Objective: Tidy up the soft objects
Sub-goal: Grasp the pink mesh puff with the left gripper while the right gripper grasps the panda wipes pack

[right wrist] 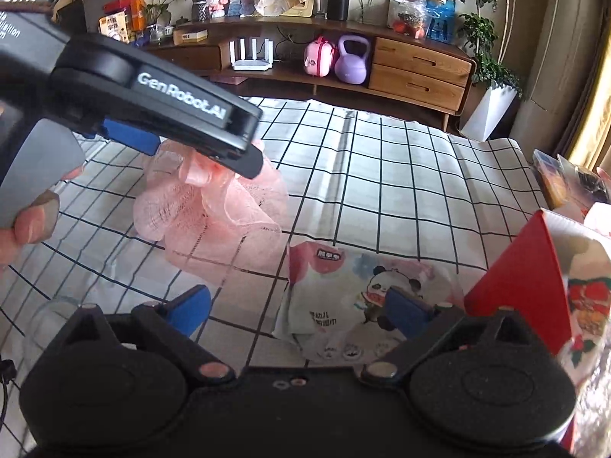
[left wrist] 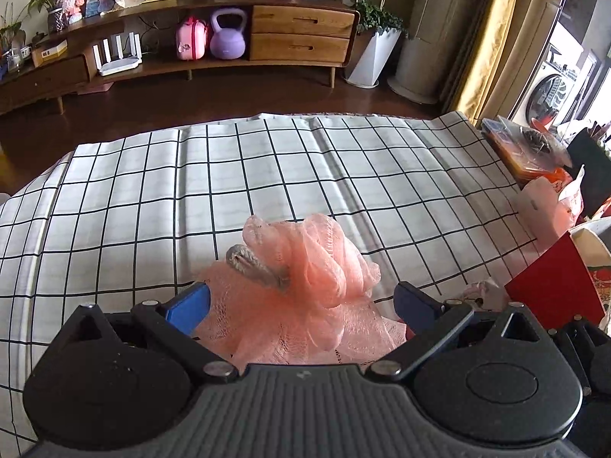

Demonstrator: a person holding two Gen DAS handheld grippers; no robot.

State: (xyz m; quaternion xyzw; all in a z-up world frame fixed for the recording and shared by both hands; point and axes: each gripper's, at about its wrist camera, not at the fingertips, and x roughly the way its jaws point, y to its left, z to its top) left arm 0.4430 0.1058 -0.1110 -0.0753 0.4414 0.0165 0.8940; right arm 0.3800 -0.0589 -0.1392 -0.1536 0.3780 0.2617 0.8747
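Pink mesh bath pouf (left wrist: 305, 286) sits nearest the left wrist lens, filling the gap between the blue fingers (left wrist: 189, 307) of the left gripper (left wrist: 301, 305). From the right wrist view the pouf (right wrist: 214, 210) hangs off the worktop under the left gripper (right wrist: 214, 152), so the fingers appear closed on its upper folds; how firmly, cannot tell. Grey cord loop (left wrist: 259, 265) lies on top of the pouf at 11 o'clock from its centre. Judgement: very light, springy, collapses under pressure, mesh snags but does not slip; best hold is deep in the gathered core or on the cord, not the outer ruffles, which would pull loose. Right gripper (right wrist: 298, 313) is spread wide and empty, hovering above a soft panda-print packet (right wrist: 343, 305) lying flat at 6 o'clock on the cloth. Red carton (right wrist: 527, 286) stands at 3 o'clock, just beside the packet. Worktop (left wrist: 267, 175) wears a white cloth with a black grid, creased lengthwise. Room beyond at 12 o'clock: wooden sideboard (left wrist: 301, 34) with a purple kettlebell (left wrist: 228, 34), a pink case (left wrist: 191, 40), potted plants; yellow curtain (left wrist: 488, 38) at 2 o'clock.
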